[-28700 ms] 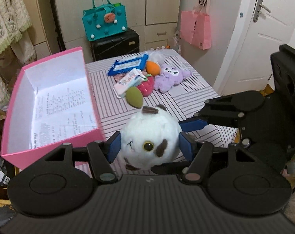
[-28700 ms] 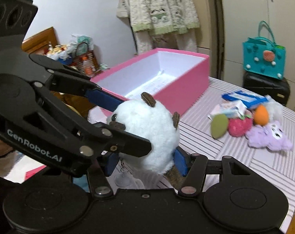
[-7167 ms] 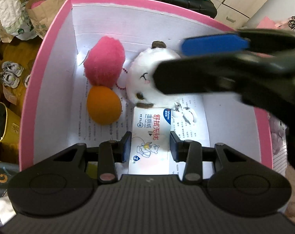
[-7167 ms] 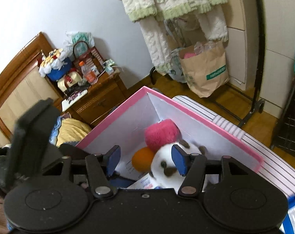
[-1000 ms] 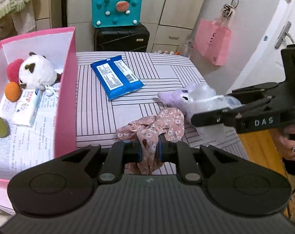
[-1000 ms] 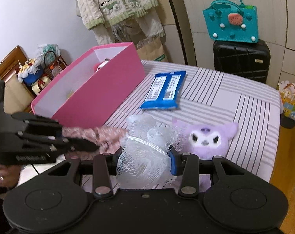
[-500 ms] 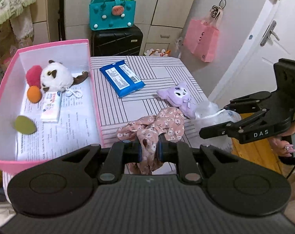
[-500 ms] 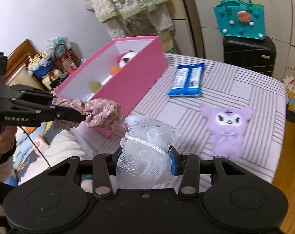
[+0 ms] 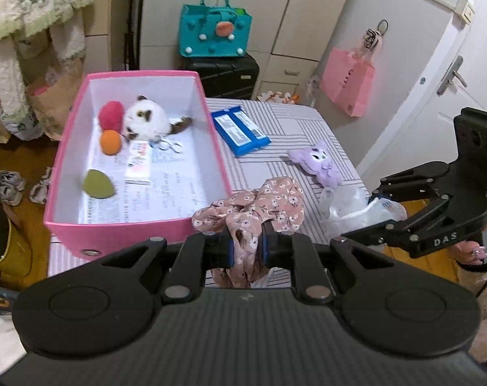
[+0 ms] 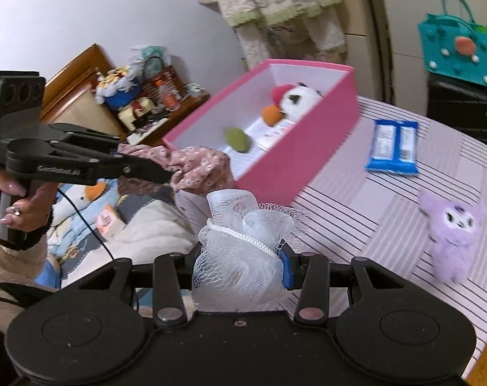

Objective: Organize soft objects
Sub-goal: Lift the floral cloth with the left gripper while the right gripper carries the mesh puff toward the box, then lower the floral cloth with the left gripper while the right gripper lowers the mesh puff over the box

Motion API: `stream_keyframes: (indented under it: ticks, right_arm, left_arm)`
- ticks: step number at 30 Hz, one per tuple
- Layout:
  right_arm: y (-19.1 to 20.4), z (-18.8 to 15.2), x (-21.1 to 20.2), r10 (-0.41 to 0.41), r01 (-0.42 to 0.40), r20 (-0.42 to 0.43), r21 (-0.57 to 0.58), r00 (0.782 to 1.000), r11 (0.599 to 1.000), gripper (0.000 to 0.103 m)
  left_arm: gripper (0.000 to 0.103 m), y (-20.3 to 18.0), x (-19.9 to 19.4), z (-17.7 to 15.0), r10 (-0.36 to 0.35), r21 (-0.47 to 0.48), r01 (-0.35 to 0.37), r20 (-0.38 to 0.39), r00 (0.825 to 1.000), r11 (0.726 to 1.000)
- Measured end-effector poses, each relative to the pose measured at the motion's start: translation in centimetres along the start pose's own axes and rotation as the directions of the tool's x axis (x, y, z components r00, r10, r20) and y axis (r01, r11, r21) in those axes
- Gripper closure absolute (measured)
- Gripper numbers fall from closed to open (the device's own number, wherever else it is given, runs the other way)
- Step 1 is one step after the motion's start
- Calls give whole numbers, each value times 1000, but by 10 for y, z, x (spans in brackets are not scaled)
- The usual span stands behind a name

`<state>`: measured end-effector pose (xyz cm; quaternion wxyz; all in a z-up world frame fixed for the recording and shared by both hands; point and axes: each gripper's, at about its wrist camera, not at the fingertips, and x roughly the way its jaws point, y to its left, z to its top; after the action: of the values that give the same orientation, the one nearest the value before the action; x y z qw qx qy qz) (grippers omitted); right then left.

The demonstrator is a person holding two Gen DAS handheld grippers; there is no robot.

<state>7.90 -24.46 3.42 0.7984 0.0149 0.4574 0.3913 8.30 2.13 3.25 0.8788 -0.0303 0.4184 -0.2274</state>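
Observation:
My left gripper point(image 9: 247, 247) is shut on a pink flowered scrunchie point(image 9: 259, 202), held in the air near the front right corner of the pink box point(image 9: 124, 241). My right gripper point(image 10: 243, 262) is shut on a white mesh bath pouf point(image 10: 243, 241), raised above the striped table point(image 10: 356, 199) beside the box point(image 10: 291, 157). Inside the box lie a white plush cat point(image 9: 146, 119), a pink pompom point(image 9: 110, 115), an orange ball point(image 9: 110, 141), a green sponge point(image 9: 98, 183) and a tissue pack point(image 9: 139, 162). A purple plush point(image 9: 320, 162) and a blue wipes pack point(image 9: 240, 130) rest on the table.
A teal bag point(image 9: 215, 30) sits on a black suitcase point(image 9: 225, 72) behind the table. A pink bag point(image 9: 348, 82) hangs by the white door point(image 9: 452, 77). Bedding point(image 10: 108, 225) and a wooden nightstand point(image 10: 137, 112) lie to the left past the table edge.
Both grippers have risen and pulled back from the table with their loads; the whole pink box has come into the left view, and the right view has swung left toward the box.

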Motion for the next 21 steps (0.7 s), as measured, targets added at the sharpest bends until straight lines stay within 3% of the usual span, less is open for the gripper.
stream_keyframes:
  ticks: [6, 21]
  right_arm:
    - [18, 19, 8, 22, -21, 21, -44, 1000, 999, 54]
    - [28, 90, 59, -3, 17, 72, -190, 997, 982, 54]
  left_arm:
    - [89, 22, -12, 5, 15, -7, -15, 46, 999, 1000]
    - [89, 75, 15, 44, 88, -37, -84, 131, 988, 996]
